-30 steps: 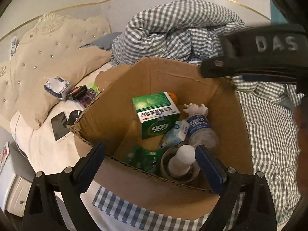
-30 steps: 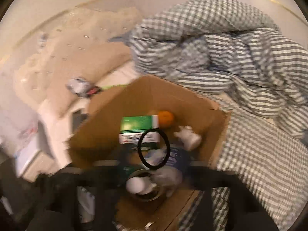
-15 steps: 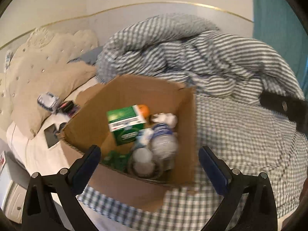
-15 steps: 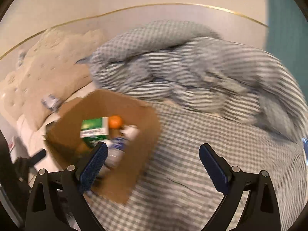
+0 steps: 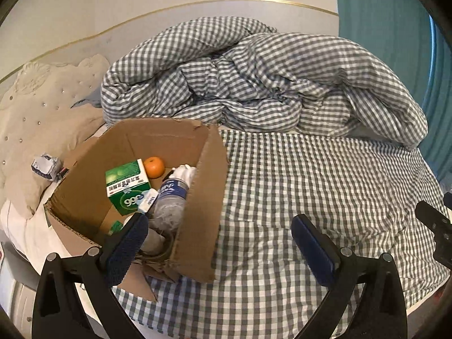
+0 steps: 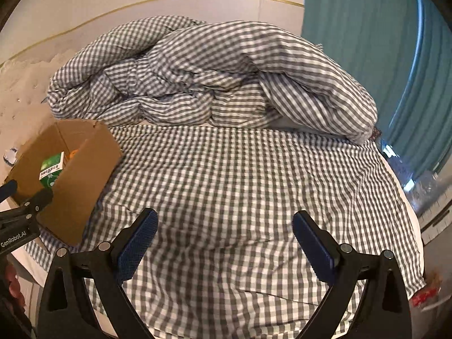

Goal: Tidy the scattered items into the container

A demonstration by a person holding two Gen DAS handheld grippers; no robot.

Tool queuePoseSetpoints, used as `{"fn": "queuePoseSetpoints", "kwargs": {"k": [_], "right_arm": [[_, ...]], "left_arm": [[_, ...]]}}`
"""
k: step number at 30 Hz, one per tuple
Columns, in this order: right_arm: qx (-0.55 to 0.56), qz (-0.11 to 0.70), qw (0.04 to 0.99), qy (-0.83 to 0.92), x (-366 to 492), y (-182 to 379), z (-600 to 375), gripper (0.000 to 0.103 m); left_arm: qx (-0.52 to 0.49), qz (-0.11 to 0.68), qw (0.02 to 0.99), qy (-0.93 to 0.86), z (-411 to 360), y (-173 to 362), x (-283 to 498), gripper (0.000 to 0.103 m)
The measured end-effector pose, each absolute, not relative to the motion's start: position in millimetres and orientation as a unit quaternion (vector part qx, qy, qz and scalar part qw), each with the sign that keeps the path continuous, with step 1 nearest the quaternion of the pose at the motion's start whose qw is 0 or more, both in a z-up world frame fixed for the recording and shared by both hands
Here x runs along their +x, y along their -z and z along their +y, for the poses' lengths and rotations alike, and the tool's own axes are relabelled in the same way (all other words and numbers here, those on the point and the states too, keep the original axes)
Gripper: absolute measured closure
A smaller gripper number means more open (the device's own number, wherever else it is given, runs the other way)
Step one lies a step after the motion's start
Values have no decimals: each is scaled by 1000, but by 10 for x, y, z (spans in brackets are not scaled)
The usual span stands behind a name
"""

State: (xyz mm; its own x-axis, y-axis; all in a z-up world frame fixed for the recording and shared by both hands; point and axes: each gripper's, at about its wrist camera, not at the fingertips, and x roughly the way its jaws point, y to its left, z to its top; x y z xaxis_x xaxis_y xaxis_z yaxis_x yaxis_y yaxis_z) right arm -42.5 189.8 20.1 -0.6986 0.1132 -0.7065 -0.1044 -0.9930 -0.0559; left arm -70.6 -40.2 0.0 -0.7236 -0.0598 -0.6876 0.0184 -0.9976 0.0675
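An open cardboard box (image 5: 200,197) stands on the checked bed sheet at the left; it also shows in the right wrist view (image 6: 84,175). Inside lie a green carton (image 5: 127,186), an orange (image 5: 154,167), a plastic bottle (image 5: 171,197) and other small items. My left gripper (image 5: 220,240) is open and empty, its left finger over the box's near corner. My right gripper (image 6: 223,240) is open and empty above bare sheet, to the right of the box.
A bunched checked duvet (image 5: 254,84) lies behind the box. A beige pillow (image 5: 42,118) with a crumpled packet (image 5: 45,166) on it is at the left. A teal curtain (image 6: 367,56) hangs at the right. The sheet (image 6: 240,169) spreads right of the box.
Both grippers have pulled back and swung right, away from the box. The black ring seen in front of the right camera over the box is no longer in view.
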Motion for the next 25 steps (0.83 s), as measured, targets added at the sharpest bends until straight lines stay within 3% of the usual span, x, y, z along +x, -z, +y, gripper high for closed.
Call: {"fn": "queuePoseSetpoints", "kwargs": {"k": [25], "right_arm": [[-402,3,60,-914,-447,-37,1898,7]], "left_arm": [[385,-13,7,923,-358,89,-725,0]]}}
